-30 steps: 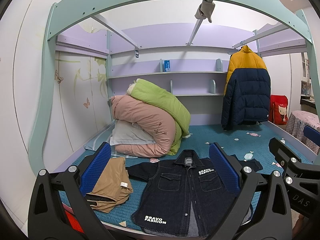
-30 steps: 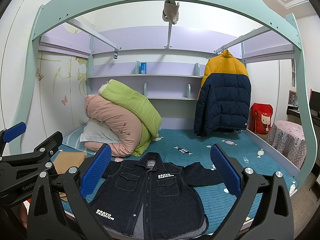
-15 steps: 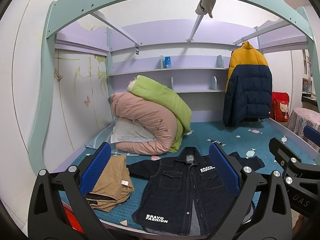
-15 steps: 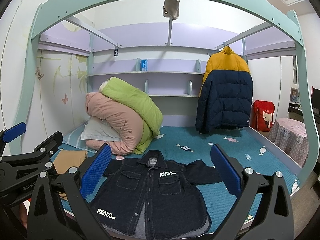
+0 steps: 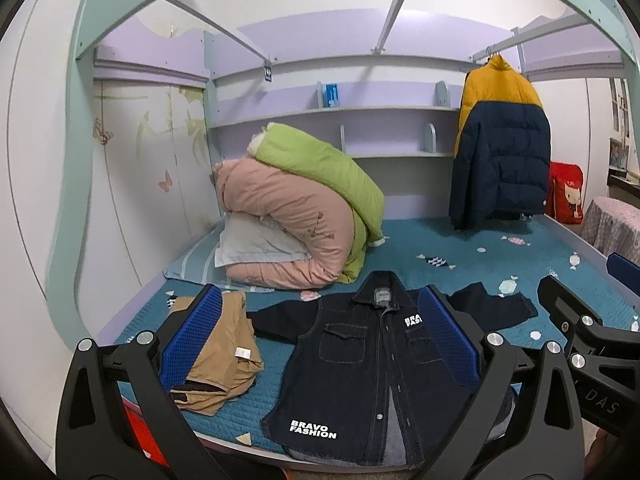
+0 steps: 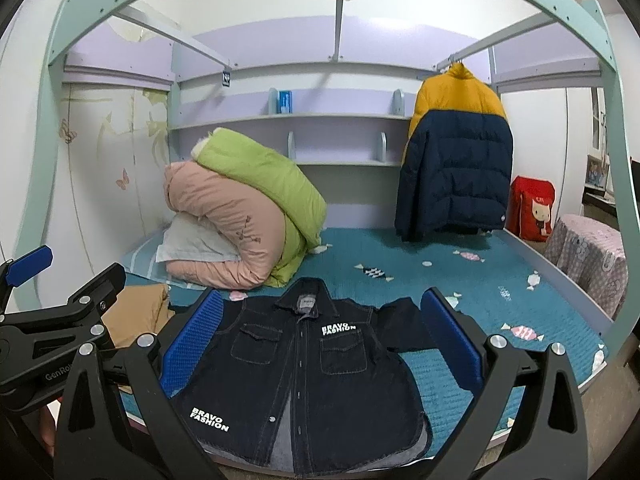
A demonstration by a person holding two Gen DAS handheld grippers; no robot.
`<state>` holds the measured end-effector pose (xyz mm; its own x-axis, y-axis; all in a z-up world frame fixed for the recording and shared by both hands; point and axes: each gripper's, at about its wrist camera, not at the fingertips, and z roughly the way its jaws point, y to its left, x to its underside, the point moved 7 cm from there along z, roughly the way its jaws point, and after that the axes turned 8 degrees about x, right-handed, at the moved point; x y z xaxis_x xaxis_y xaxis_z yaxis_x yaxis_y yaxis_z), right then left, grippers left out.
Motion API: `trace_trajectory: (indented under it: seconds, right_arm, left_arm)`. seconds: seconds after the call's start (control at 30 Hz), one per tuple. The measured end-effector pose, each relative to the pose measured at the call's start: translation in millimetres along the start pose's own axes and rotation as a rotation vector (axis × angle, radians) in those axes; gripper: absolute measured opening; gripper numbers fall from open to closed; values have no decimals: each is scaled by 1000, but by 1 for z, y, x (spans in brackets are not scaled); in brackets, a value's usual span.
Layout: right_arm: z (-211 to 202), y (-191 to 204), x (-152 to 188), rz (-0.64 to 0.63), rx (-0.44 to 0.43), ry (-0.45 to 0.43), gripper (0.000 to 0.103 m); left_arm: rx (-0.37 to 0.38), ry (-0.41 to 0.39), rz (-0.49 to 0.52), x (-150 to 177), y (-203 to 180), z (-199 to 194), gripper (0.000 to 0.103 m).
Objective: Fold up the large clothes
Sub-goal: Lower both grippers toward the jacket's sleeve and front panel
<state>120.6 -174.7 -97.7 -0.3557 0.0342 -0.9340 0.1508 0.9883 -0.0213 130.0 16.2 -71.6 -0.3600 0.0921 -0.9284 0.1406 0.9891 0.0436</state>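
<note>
A dark denim jacket (image 5: 360,368) with white "BRAVO FASHION" print lies flat, front up, sleeves spread, near the front edge of the teal bed (image 5: 460,248). It also shows in the right wrist view (image 6: 304,368). My left gripper (image 5: 320,340) is open and empty, held above the jacket's left side. My right gripper (image 6: 320,344) is open and empty, held above the jacket's middle. Each gripper shows at the edge of the other's view.
Folded tan trousers (image 5: 216,352) lie left of the jacket. Rolled pink and green quilts (image 5: 296,216) and a pillow sit at the back left. A yellow-and-navy puffer coat (image 5: 500,152) hangs at the back right. A red bag (image 6: 532,208) and covered stool (image 6: 588,256) stand right.
Both grippers have tilted down and moved slightly closer to the bed, so the jacket sits a little lower and larger in both views. Jaws stay open.
</note>
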Motion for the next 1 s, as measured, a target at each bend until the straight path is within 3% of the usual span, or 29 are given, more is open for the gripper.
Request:
trace_trajectory:
  seconds: [0.33, 0.67, 0.83, 1.0]
  right_arm:
    - [78, 12, 40, -17, 26, 156, 96]
    - [176, 37, 110, -34, 19, 383, 96]
    - [230, 63, 139, -9, -52, 476, 96]
    - [294, 94, 156, -34, -71, 507, 96]
  left_arm:
    - [-5, 142, 18, 35, 0, 83, 99]
    - [45, 416, -2, 116, 19, 199, 99]
    - [148, 574, -67, 154, 40, 262, 98]
    - [220, 664, -120, 157, 85, 322, 98]
